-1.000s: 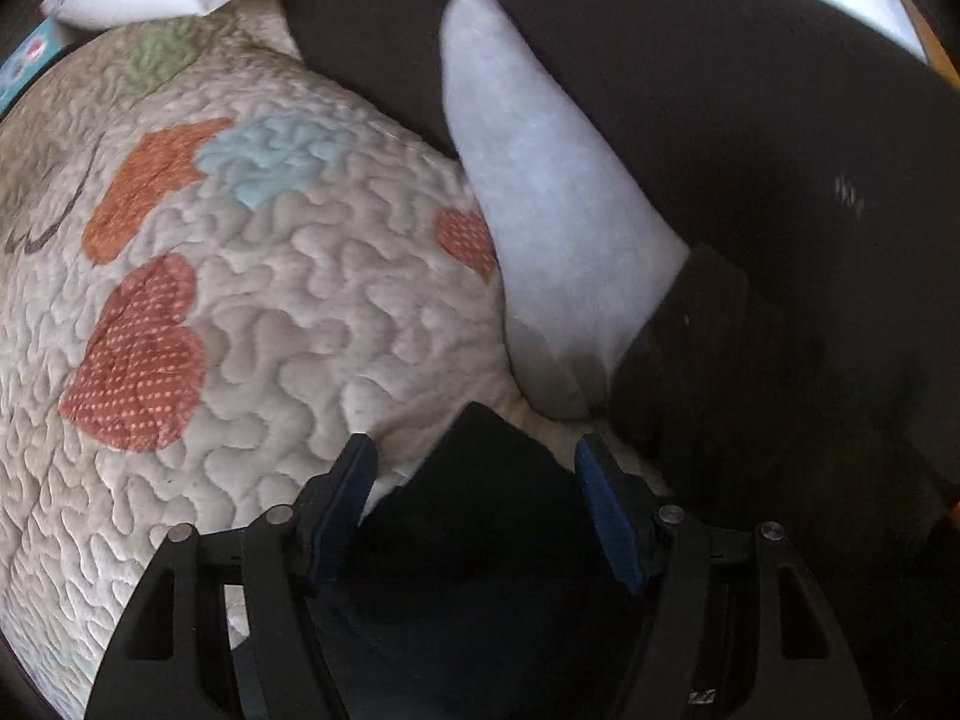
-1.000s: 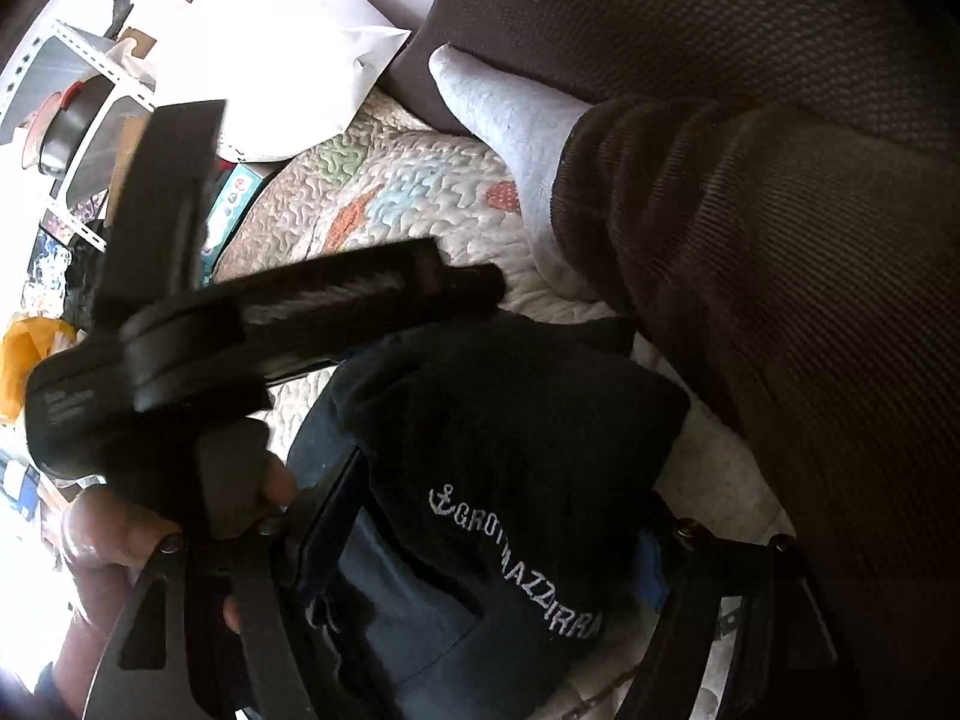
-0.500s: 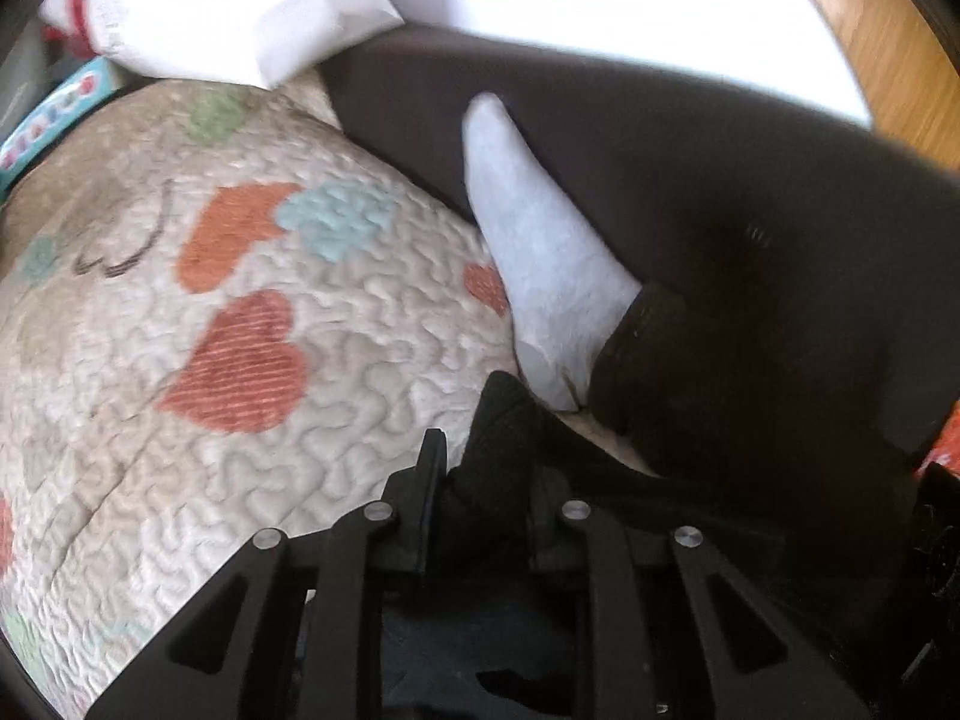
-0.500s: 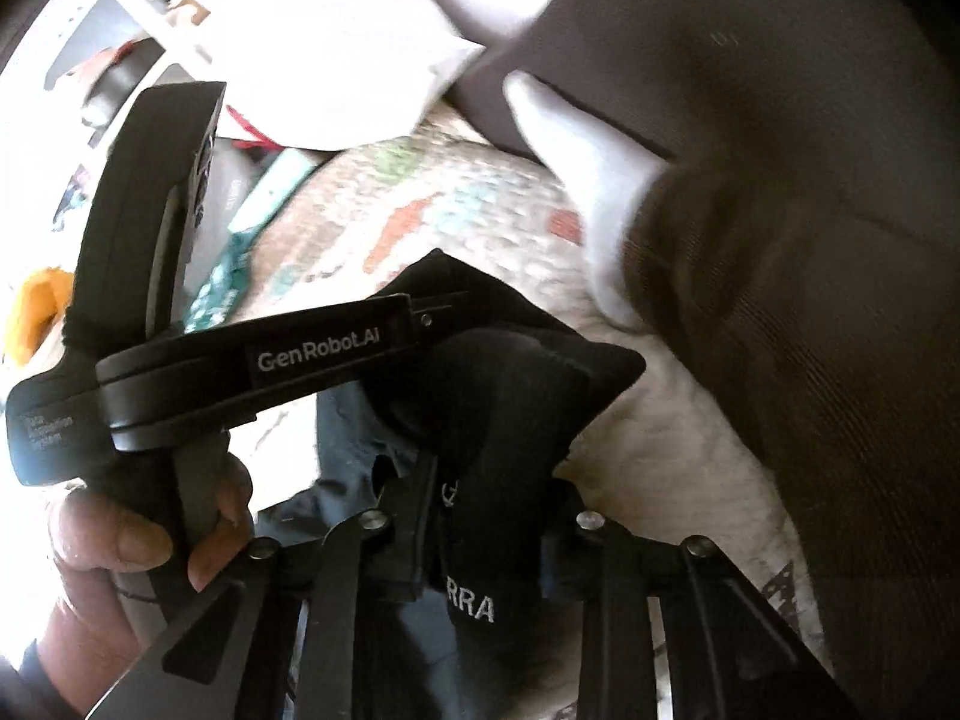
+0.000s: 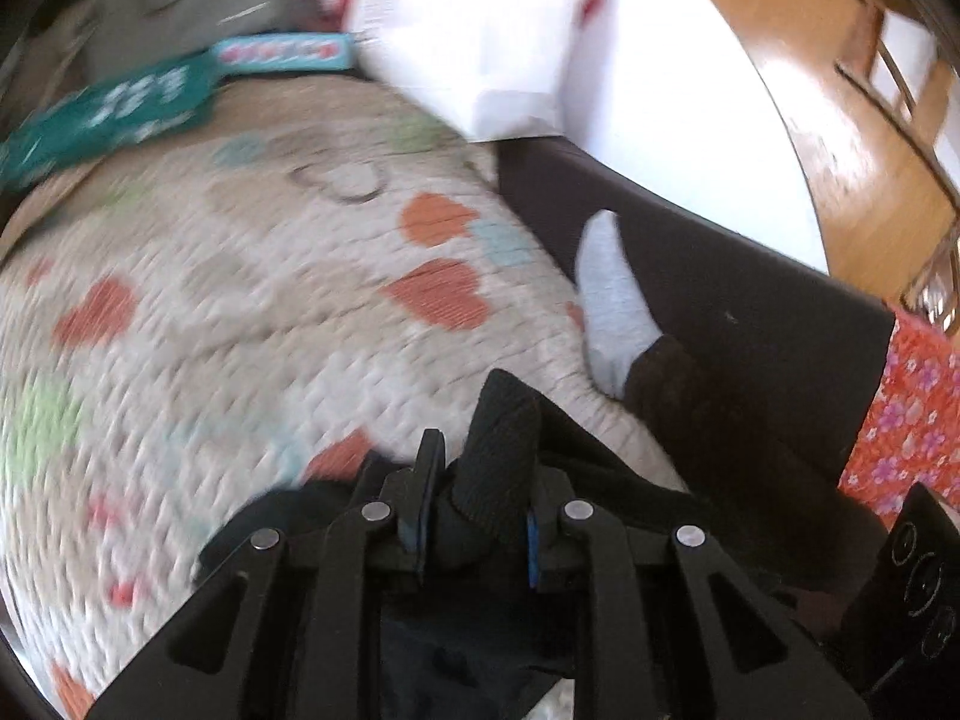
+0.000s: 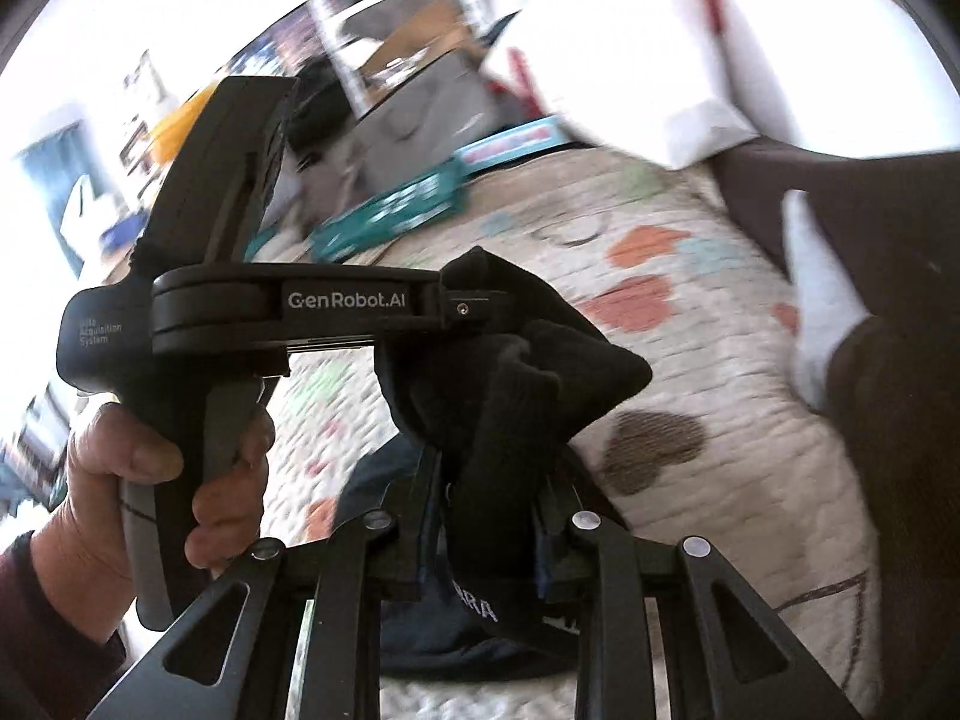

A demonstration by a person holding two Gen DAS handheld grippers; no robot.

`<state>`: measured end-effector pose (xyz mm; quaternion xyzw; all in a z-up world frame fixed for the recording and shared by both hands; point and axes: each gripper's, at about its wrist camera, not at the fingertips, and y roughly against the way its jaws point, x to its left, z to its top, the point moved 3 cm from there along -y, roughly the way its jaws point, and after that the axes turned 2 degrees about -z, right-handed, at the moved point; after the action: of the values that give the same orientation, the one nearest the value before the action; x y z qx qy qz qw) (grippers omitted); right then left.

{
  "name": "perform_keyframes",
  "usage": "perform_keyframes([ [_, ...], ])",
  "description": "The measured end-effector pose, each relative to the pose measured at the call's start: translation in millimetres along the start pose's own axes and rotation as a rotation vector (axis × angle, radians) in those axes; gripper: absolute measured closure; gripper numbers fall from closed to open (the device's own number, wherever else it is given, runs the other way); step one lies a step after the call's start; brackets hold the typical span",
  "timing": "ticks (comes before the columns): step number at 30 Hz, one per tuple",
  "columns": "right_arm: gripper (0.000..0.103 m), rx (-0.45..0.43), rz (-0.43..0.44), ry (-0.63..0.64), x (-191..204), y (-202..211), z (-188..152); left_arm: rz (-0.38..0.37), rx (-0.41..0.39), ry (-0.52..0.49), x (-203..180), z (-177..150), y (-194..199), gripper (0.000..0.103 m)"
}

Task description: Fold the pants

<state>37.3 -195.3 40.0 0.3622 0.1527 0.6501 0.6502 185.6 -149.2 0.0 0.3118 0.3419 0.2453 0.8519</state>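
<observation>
The dark navy pants (image 5: 498, 456) with white lettering (image 6: 480, 606) are bunched and lifted above the quilted bedspread (image 5: 240, 330). My left gripper (image 5: 474, 510) is shut on a fold of the pants' edge. My right gripper (image 6: 486, 516) is shut on another bunch of the same pants (image 6: 516, 372), right beside the left one. The left gripper's black body (image 6: 288, 306) and the hand holding it (image 6: 138, 480) show in the right wrist view. The rest of the pants hangs below the jaws and is mostly hidden.
A person's leg in brown trousers (image 5: 708, 408) with a grey sock (image 5: 612, 294) rests on the bed at the right. A white pillow (image 5: 480, 30) and a teal box (image 5: 120, 102) lie at the far edge. Wooden floor (image 5: 840, 90) shows beyond.
Both grippers closed on the pants from open a second ago, then lifted and pulled back, so more of the bedspread and the room shows.
</observation>
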Motion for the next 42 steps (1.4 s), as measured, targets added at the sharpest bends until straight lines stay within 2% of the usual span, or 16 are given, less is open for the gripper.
perform_keyframes([
  [3, 0.077, 0.045, 0.015, 0.115, 33, -15, -15, 0.037, -0.005, 0.066, 35, -22, 6, 0.075],
  [6, 0.07, 0.094, 0.017, 0.227, 57, -35, -38, 0.106, -0.003, 0.122, 65, -38, 14, 0.072],
  [9, 0.045, 0.179, 0.075, 0.298, 74, -48, -63, 0.109, 0.013, 0.192, 94, -52, 23, 0.052],
  [10, 0.033, 0.184, 0.081, 0.338, 80, -49, -71, 0.123, 0.017, 0.207, 101, -56, 28, 0.047],
  [11, 0.029, 0.183, 0.078, 0.379, 86, -47, -76, 0.131, 0.02, 0.219, 107, -62, 32, 0.046],
  [15, 0.027, 0.193, 0.11, 0.446, 96, -31, -82, 0.164, 0.012, 0.267, 123, -82, 52, 0.045],
  [20, 0.026, 0.197, 0.191, 0.368, 80, -4, -59, 0.254, -0.079, 0.354, 140, -103, 80, 0.044],
  [24, 0.026, 0.15, 0.114, 0.339, 60, 4, -29, 0.32, -0.114, 0.505, 167, -119, 95, 0.044],
  [27, 0.026, 0.136, 0.054, 0.357, 56, -12, 1, 0.274, -0.181, 0.563, 160, -132, 109, 0.044],
  [30, 0.031, 0.235, 0.072, 0.363, 62, -49, 24, 0.234, -0.238, 0.495, 125, -140, 119, 0.044],
  [32, 0.06, 0.362, 0.138, 0.328, 65, -80, 31, 0.24, -0.243, 0.432, 105, -142, 119, 0.044],
  [34, 0.063, 0.462, 0.199, 0.305, 69, -104, 29, 0.278, -0.242, 0.394, 97, -144, 118, 0.044],
  [37, 0.063, 0.471, 0.184, 0.402, 86, -118, 23, 0.281, -0.218, 0.431, 111, -151, 118, 0.044],
  [39, 0.054, 0.471, 0.182, 0.463, 100, -122, 20, 0.288, -0.199, 0.509, 130, -159, 117, 0.044],
  [41, 0.032, 0.463, 0.175, 0.499, 109, -122, 17, 0.27, -0.196, 0.579, 144, -165, 117, 0.044],
  [42, 0.032, 0.468, 0.17, 0.516, 114, -124, 14, 0.254, -0.2, 0.62, 151, -169, 118, 0.044],
])
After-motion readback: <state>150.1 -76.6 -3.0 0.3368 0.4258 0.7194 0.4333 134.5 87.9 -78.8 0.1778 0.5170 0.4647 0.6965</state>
